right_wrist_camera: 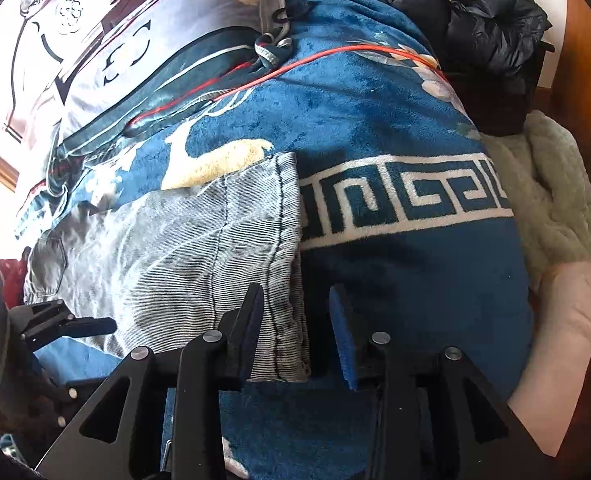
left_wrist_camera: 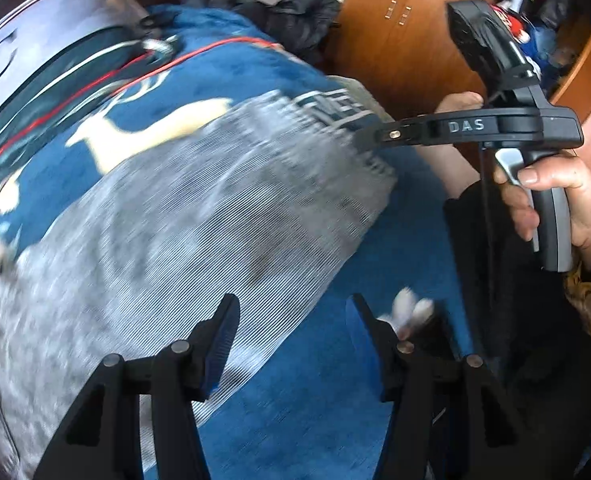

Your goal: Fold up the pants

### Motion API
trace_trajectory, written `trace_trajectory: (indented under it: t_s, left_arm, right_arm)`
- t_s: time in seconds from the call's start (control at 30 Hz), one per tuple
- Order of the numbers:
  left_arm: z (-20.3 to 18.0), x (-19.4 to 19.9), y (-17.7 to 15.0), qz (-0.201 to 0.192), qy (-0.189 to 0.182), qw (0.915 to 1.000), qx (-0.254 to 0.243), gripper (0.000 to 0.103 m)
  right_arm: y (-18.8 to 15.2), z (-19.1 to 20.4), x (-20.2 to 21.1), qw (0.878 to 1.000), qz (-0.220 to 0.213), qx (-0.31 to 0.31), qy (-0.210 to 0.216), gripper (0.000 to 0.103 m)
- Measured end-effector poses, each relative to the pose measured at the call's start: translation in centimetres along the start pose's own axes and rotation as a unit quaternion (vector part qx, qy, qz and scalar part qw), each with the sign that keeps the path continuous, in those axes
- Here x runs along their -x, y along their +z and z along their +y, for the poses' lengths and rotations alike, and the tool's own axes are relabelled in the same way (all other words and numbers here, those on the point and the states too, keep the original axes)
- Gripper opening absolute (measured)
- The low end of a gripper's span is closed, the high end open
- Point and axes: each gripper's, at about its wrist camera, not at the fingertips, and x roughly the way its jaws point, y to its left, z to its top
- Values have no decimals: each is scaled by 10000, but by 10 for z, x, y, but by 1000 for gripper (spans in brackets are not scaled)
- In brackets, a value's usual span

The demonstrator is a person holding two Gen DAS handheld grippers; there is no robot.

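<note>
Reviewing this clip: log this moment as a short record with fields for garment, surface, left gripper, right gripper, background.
garment: grey pants lying flat, folded, hem edge nearest the right gripper
surface: blue blanket with white key-pattern band
left gripper: open, nothing between the pads, over the pants' edge
right gripper: open, hem corner between the pads, not pinched
background: dark clothes pile; wooden cabinet

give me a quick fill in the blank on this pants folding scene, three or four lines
1. The grey pants lie on a ____ blanket with a white key-pattern band.
2. A thin ____ cord runs across the blanket.
3. The right gripper has its jaws ____, the hem lying between them unpinched.
4. The left gripper holds ____.

Missing words: blue; red; open; nothing
</note>
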Motion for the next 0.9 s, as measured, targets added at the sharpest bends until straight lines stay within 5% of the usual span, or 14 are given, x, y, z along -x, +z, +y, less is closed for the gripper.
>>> trace_trajectory:
  t_s: [0.47,0.53,0.63,0.73,0.9]
  left_arm:
    - [-50,-76,49,413,141,9955,-837,57]
    - [-45,-77,48,334,72,9964,-779,56]
    - [-30,-70,43,124,41,9986,-506,32]
    - [-10,-66,44,69,-384,9992,35,30]
    - [-13,-66,40,-14,-401,9992,50,30]
  right_arm:
    - [5,-29,6,9976,-122,-614,304,34]
    - [10,-31,0,9963,-101,-702,487,35]
    - [22,-38,-13,9911,-125,-991,883,40]
    - [32,-43,-28,9800,-151,-1393,1410,55]
    - [41,-36,-58,9795,261,-1392,1435,56]
